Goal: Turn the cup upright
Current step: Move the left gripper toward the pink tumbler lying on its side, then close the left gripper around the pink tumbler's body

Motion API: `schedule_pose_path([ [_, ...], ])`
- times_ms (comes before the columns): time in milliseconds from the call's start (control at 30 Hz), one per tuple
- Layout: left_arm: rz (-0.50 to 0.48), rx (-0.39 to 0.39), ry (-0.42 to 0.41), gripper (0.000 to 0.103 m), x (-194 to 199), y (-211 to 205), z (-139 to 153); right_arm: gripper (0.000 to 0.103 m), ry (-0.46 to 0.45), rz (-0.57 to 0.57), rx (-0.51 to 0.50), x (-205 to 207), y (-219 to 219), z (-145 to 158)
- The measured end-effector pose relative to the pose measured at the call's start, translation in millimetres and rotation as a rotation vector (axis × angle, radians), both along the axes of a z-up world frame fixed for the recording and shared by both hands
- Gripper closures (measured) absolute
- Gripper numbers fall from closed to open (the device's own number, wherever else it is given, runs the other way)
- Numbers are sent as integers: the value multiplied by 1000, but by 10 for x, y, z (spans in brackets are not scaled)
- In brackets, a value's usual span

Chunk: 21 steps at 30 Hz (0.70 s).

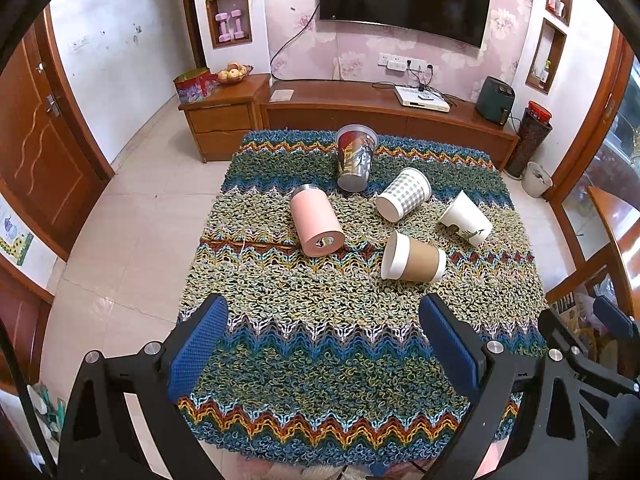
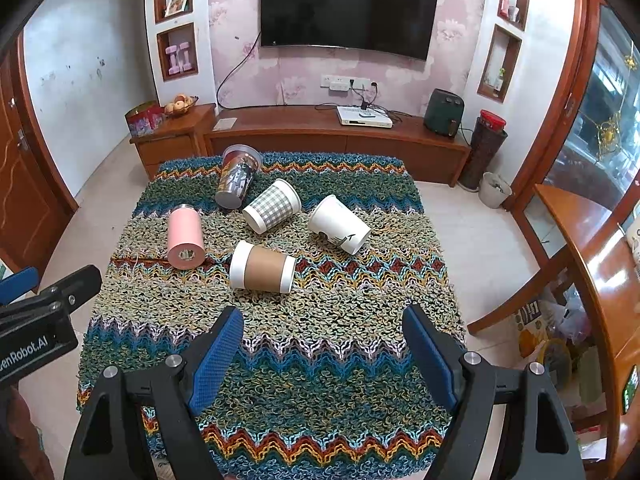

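Observation:
Several cups lie on their sides on a shaggy zigzag-patterned cloth (image 1: 320, 340) (image 2: 300, 360). A pink tumbler (image 1: 316, 220) (image 2: 185, 237) lies at the left. A brown-sleeved paper cup (image 1: 414, 258) (image 2: 263, 267) lies nearest the grippers. A checked cup (image 1: 404, 194) (image 2: 272, 206), a white printed cup (image 1: 466, 218) (image 2: 339, 224) and a clear printed cup (image 1: 355, 158) (image 2: 237, 176) lie farther back. My left gripper (image 1: 323, 312) is open and empty, short of the cups. My right gripper (image 2: 323, 322) is open and empty, just short of the brown-sleeved cup.
A wooden TV cabinet (image 1: 384, 116) (image 2: 332, 136) stands behind the table, with a TV (image 2: 348, 10) above it. A wooden table edge (image 2: 600, 264) and a chair are at the right. A bin (image 2: 494, 190) stands on the tiled floor. The left gripper's body (image 2: 40, 320) shows at the right wrist view's left edge.

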<state>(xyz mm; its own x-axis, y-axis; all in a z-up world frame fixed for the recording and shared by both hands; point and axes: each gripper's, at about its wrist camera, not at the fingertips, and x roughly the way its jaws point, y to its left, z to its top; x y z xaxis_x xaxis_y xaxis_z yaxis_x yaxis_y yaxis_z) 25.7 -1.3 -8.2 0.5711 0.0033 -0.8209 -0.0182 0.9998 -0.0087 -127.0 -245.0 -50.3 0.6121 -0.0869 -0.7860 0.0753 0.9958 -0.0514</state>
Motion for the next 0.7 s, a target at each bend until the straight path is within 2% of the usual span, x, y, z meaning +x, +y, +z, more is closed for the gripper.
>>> schedule_pose_path([
  [200,15,0,31,6,253,43,-136,21,26,-13,-7,126,-19,-116],
  [333,41,-54,87,6,517,147,-291,21,50,-24,-4,231,-55,-216],
  [567,92,-116,130,6,889,313,-490,21,76,-28,-11,361,-62,-369],
  [700,131,-122,154,6,1098,403,-600,21,86,-26,-15,444,-65,-446],
])
